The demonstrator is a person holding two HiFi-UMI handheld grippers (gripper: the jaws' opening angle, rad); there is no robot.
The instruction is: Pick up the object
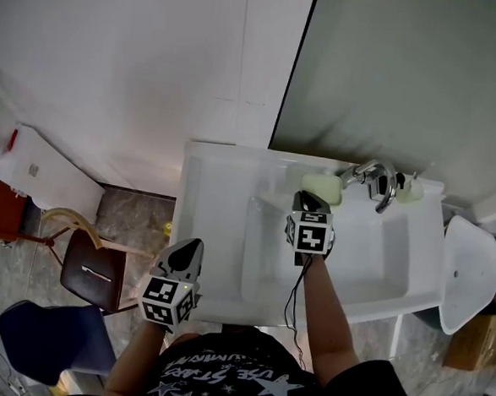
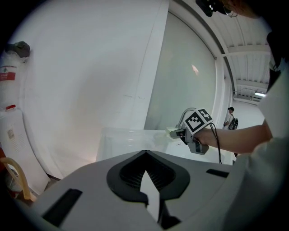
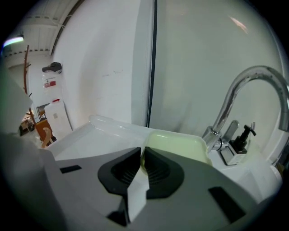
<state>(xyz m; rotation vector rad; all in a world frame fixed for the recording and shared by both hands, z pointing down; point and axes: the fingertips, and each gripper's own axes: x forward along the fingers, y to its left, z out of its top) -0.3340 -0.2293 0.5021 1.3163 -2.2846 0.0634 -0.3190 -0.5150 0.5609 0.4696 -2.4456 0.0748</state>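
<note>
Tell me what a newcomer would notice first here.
The right gripper pinches the near rim of a pale green dish that sits on the back ledge of a white sink, just left of the chrome faucet. The left gripper is shut and empty, at the sink's front left corner.

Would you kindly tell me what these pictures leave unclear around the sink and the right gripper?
Head view: the jaws of the right gripper on the pale green dish, hidden under its own body.
Right gripper view: the dish's near rim, behind the jaws; the faucet's spout end, cut off at the right edge.
Left gripper view: the dish, too small and mostly behind the right gripper.
</note>
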